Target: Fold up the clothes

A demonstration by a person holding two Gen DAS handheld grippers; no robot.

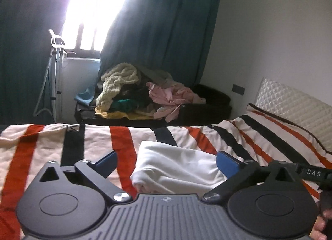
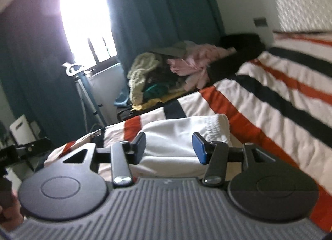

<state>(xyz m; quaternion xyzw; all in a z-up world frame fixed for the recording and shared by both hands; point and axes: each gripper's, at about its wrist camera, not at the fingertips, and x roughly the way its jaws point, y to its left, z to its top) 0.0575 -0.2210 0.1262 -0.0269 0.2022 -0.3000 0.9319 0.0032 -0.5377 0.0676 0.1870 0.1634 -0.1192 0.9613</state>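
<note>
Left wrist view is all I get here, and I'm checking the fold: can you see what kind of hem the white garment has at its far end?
Observer: In the right wrist view the white garment ends in a gathered, elastic-looking band, on the side nearer the right gripper.
Operator: Is that gripper holding it?
Observer: No, its fingers are spread with nothing between them.
Operator: Anything left of the bed that I'm missing?
Observer: A white boxy object stands on the floor, below the teal curtain.
</note>
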